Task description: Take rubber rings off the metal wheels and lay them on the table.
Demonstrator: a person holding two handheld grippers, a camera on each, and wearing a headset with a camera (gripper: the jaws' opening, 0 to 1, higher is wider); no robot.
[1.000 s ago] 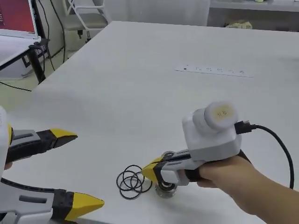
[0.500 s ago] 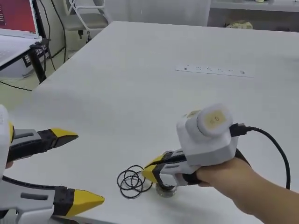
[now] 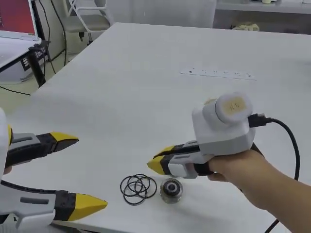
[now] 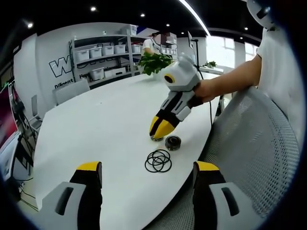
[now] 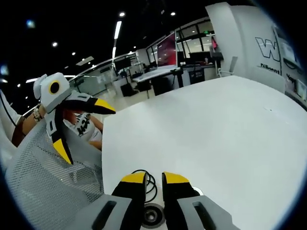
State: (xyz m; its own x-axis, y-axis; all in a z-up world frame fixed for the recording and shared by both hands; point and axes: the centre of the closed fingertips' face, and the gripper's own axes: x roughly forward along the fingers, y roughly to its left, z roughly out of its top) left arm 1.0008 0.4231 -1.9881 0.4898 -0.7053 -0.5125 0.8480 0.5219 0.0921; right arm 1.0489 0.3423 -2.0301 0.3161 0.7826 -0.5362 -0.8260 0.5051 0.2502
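The person's right hand (image 3: pixel 243 170) is holding the right gripper (image 3: pixel 156 165) low over the table (image 3: pixel 146 87). Its jaws are drawn together on nothing, and its tips are hovering just above the metal wheel (image 3: pixel 170 189). The left gripper (image 3: pixel 92 173) is hanging off to the side with its jaws spread wide, pointing toward the loose rubber rings (image 3: pixel 138 188). These are lying flat in an overlapping heap just beside the wheel, while a power strip (image 3: pixel 216 74) is sitting well away across the table.

Partly hidden metal wheel (image 5: pixel 152 216) and rubber rings (image 5: pixel 150 183).
In the right gripper view, the right gripper (image 5: pixel 154 177) covers part of both; the ring count is unclear. The head view's left edge cuts off the left gripper (image 3: pixel 92 172).
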